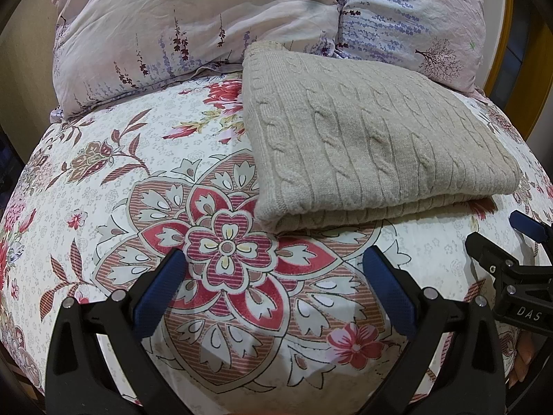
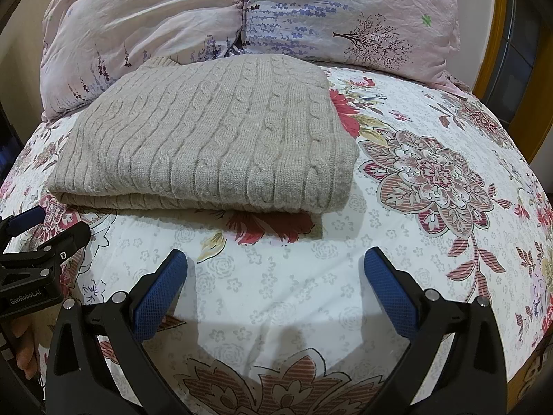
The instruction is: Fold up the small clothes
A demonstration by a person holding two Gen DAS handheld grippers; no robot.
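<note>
A beige cable-knit sweater point(image 1: 366, 138) lies folded into a thick rectangle on the floral bedsheet point(image 1: 145, 159). It also shows in the right wrist view point(image 2: 214, 135). My left gripper point(image 1: 274, 263) is open and empty, hovering over the sheet just in front of the sweater's near left corner. My right gripper point(image 2: 275, 263) is open and empty, in front of the sweater's near right corner. Each gripper shows at the edge of the other's view, the right one point(image 1: 511, 259) and the left one point(image 2: 34, 256).
Two pale floral pillows point(image 1: 193, 34) point(image 2: 345, 17) lean behind the sweater at the head of the bed. A yellow wooden frame point(image 2: 494, 52) stands at the far right. Bare sheet point(image 2: 432, 173) lies to the right of the sweater.
</note>
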